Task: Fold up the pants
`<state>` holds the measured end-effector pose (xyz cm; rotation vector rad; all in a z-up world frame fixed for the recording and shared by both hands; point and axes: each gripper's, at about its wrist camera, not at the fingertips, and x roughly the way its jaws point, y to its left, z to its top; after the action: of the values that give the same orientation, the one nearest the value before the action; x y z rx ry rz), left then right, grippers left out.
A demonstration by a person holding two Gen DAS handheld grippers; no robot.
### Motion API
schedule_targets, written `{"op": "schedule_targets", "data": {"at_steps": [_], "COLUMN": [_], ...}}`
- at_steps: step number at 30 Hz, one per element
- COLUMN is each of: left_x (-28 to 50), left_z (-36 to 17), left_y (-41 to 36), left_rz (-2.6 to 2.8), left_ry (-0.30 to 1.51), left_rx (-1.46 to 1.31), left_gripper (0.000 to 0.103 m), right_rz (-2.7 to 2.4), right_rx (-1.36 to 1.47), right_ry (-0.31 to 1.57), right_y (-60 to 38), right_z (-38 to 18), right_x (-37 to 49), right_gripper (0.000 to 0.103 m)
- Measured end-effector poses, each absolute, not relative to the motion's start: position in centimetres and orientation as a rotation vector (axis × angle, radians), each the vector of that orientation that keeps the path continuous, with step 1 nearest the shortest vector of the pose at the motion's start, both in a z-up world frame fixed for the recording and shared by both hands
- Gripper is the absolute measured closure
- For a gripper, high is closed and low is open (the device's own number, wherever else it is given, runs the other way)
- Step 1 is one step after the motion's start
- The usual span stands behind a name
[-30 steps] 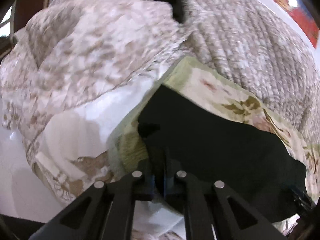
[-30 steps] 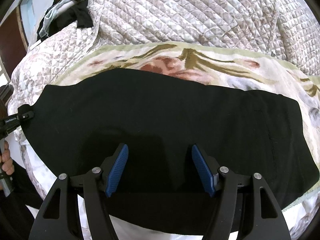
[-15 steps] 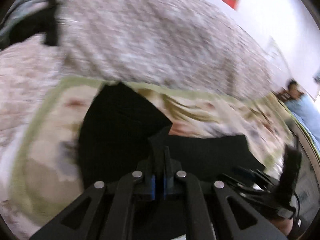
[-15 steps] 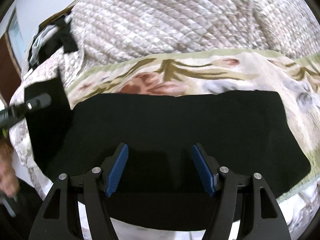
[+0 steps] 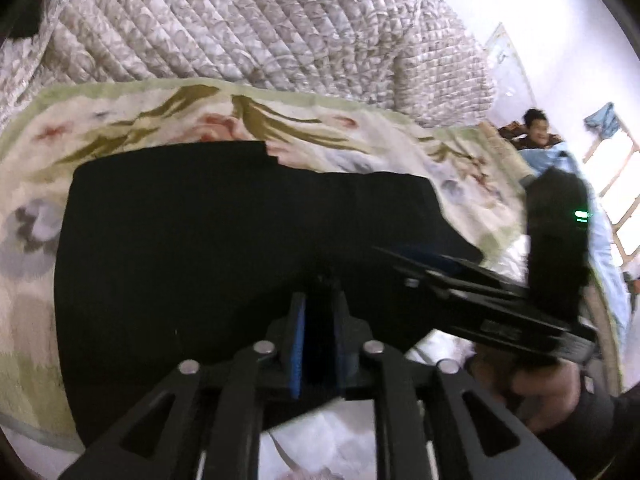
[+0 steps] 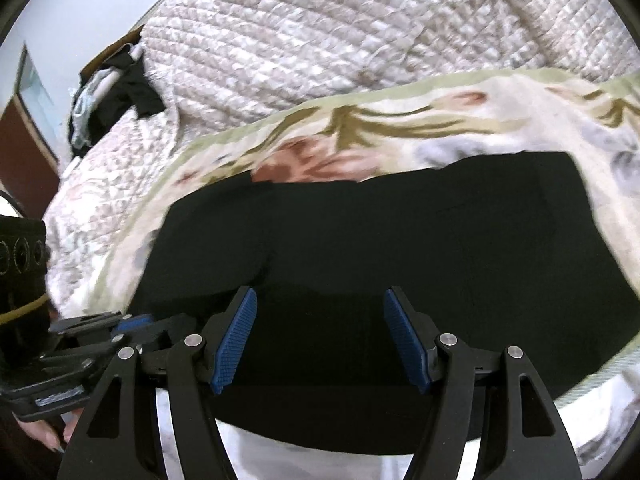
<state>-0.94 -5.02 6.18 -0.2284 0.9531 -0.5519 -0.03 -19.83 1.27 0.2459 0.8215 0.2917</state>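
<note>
One fold looked done: the black pants lay doubled across the floral blanket near its front edge, with further folds probably left. The right gripper hung wide open above them, gripping nothing. The left gripper had just parted slightly, dark cloth between its pads

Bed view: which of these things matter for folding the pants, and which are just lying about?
For the job:
black pants
left gripper
right gripper

Lying about:
floral blanket
quilted bedspread
pile of clothes
</note>
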Motion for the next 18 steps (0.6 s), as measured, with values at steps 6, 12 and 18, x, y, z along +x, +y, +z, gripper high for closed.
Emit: {"op": "schedule_targets", "data": {"at_steps": [6, 12, 18], "left_x": [-1.2, 2.0, 2.9], "left_z": [7.8, 7.0, 4.4], "left_y": [-1.3, 3.6, 6.0], "left_rz": [-0.440, -0.176, -0.121], "left_ry": [0.874, 0.844, 0.878], "left_rx": [-0.198, -0.165, -0.236], "left_gripper": [0.064, 0.064, 0.064], "right_rz": [0.403, 0.392, 0.478], "right_rx": [0.290, 0.248, 0.330], "right_ry": [0.866, 0.904, 0.918], "right_y": [-17.9, -16.0, -15.7], "right_z": [0.8, 0.0, -0.7], "right_x": [1.4, 5.2, 5.7], "right_gripper": [0.050, 0.050, 0.061]}}
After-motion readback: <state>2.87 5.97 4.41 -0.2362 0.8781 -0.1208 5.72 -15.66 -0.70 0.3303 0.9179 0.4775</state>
